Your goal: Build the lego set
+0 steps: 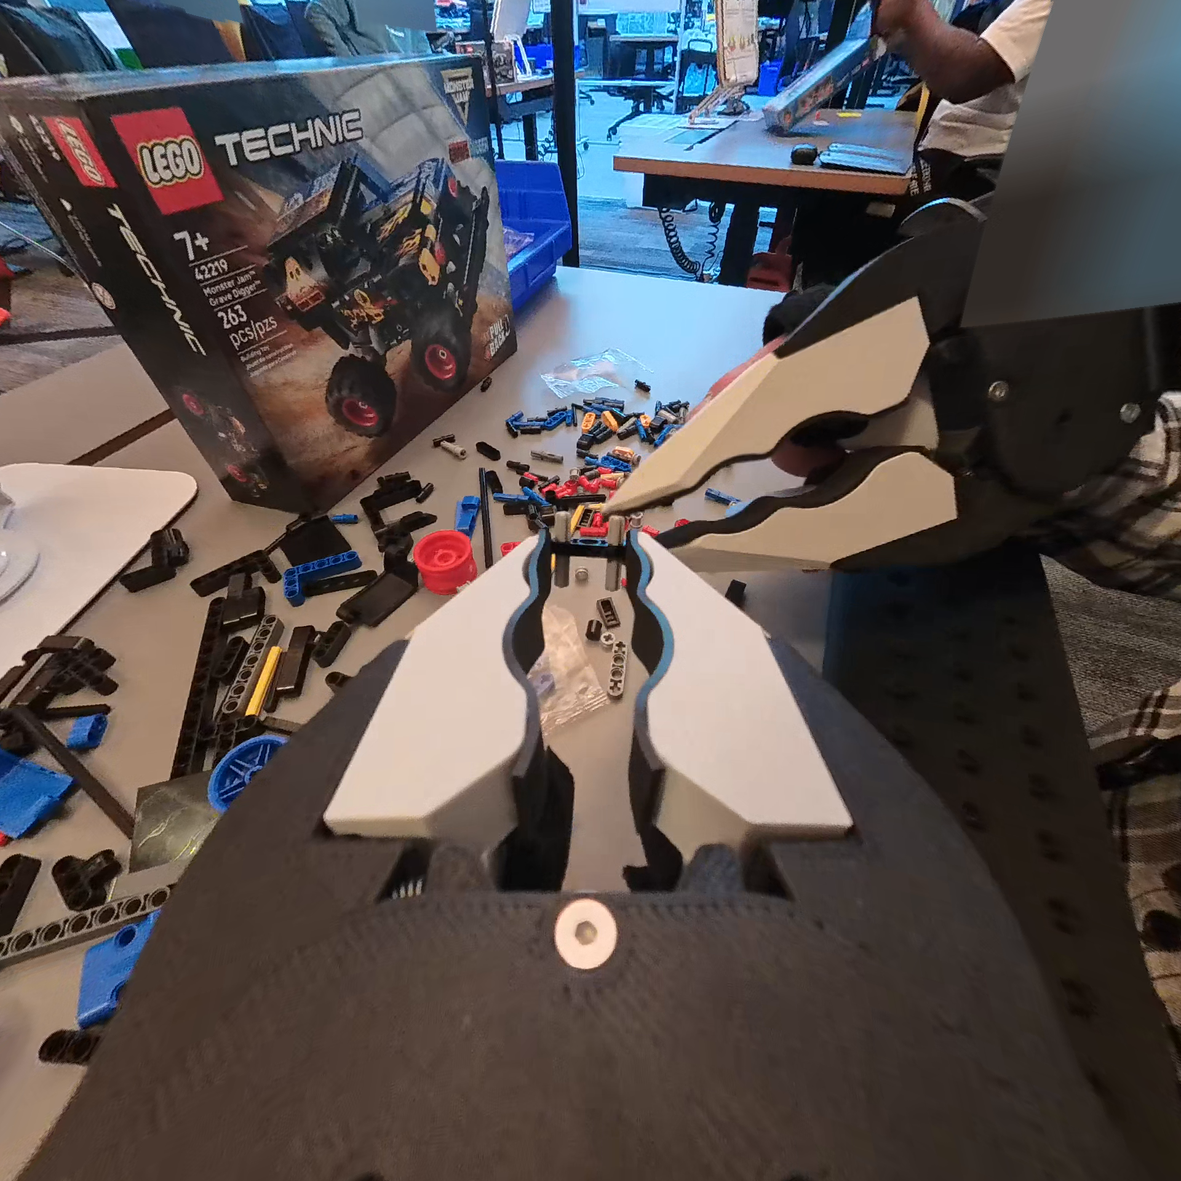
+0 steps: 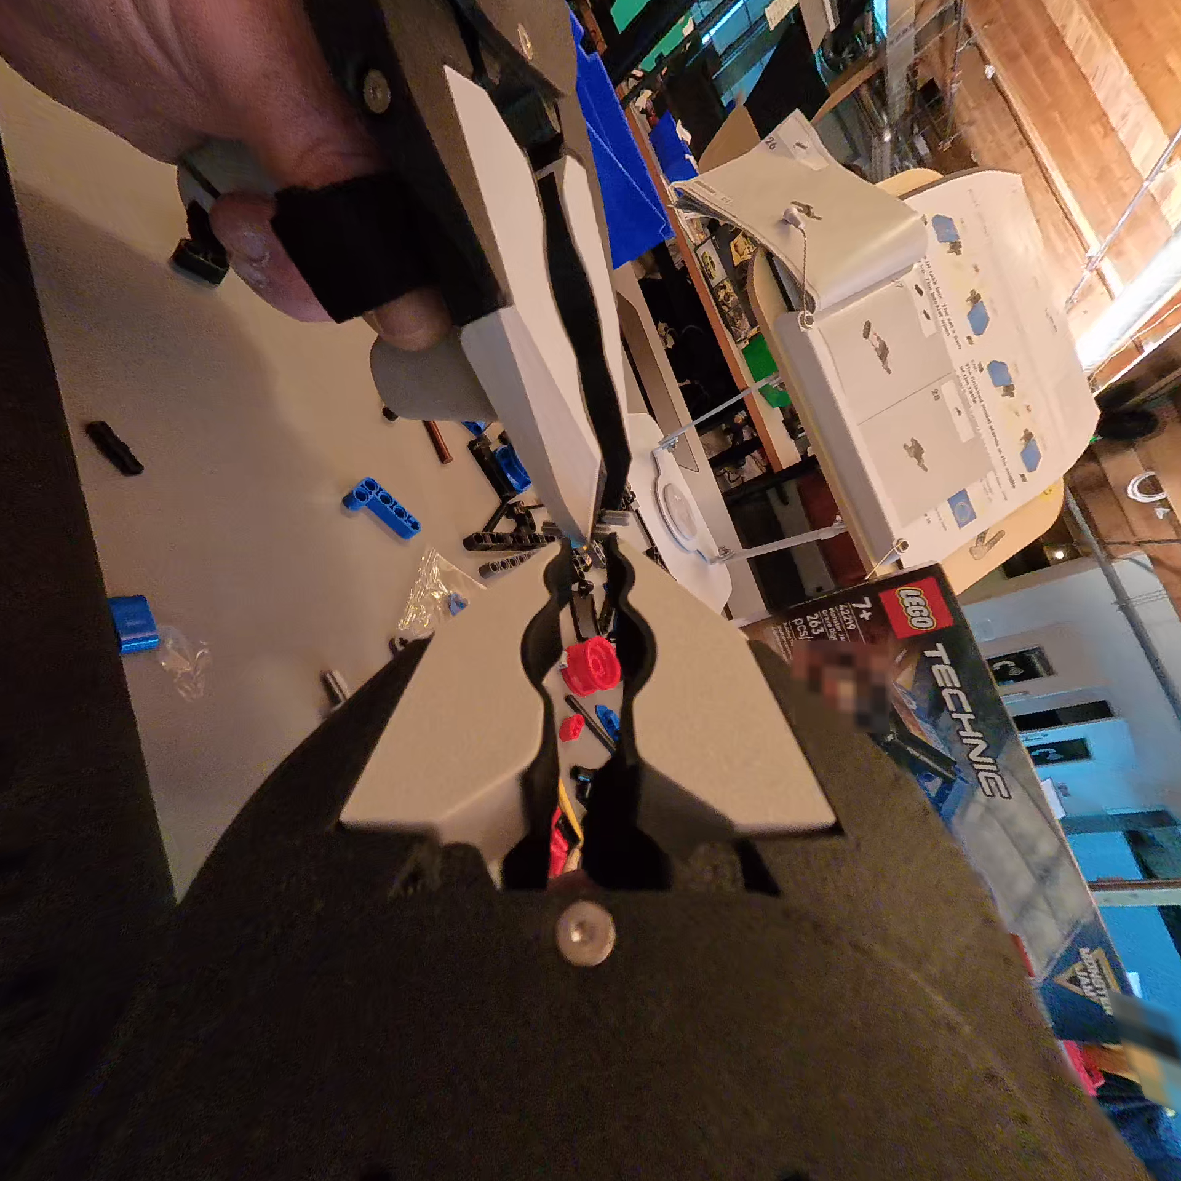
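Left wrist view: left claw [image 1: 588,549] closed on a small black-and-grey Lego subassembly [image 1: 586,555] held above the grey surface [image 1: 639,319]; right claw [image 1: 629,521], nearly closed, tips meeting that subassembly, its own grip unclear. Loose Technic pieces [image 1: 575,460], a red wheel hub [image 1: 445,560] and the set's box [image 1: 287,268] lie beyond. Right wrist view: instruction booklet [image 2: 926,383] open on a stand.

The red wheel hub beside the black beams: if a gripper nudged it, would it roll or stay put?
The red wheel hub is round and seems to lie partly on its side, so it would probably wobble or roll. Being hollow plastic, it is likely light. Black beams nearby might stop it.
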Available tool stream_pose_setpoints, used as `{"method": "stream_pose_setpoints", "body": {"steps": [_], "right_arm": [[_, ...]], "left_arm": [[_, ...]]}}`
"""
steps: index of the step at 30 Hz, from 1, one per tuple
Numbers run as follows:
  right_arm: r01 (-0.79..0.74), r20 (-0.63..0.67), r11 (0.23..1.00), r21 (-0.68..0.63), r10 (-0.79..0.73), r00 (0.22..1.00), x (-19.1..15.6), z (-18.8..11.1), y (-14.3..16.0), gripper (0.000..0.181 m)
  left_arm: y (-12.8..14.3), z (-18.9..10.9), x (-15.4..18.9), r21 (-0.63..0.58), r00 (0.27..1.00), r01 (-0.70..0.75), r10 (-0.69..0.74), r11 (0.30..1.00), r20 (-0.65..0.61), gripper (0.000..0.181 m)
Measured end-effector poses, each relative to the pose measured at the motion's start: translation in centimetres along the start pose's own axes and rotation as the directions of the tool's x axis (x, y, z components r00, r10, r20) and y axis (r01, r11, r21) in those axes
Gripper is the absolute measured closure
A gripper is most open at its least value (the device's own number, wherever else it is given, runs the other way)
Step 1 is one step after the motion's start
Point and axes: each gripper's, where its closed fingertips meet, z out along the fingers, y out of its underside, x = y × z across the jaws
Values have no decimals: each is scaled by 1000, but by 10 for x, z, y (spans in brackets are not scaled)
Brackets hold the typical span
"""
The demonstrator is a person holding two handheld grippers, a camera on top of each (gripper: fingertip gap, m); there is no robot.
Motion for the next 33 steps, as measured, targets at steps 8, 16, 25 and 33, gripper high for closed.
{"method": "stream_pose_setpoints", "body": {"steps": [8,16,25,33], "right_arm": [[13,-13,1000,-4,-13,1000,0,2,-1,180],[41,-33,999,31,-40,999,1,0,-5,168],[-3,25,997,80,1,1000,-2,-5,-6,172],[-2,58,994,105,-4,998,-3,-8,-5,178]], "left_arm": [[-2,-1,-2,7,1000,-12,12,1000,7,161],[-3,0,2,28,988,130,-127,991,-90,160],[0,-1,12,2,953,217,-212,976,-215,157],[1,-3,18,-7,933,248,-241,969,-268,160]]}}
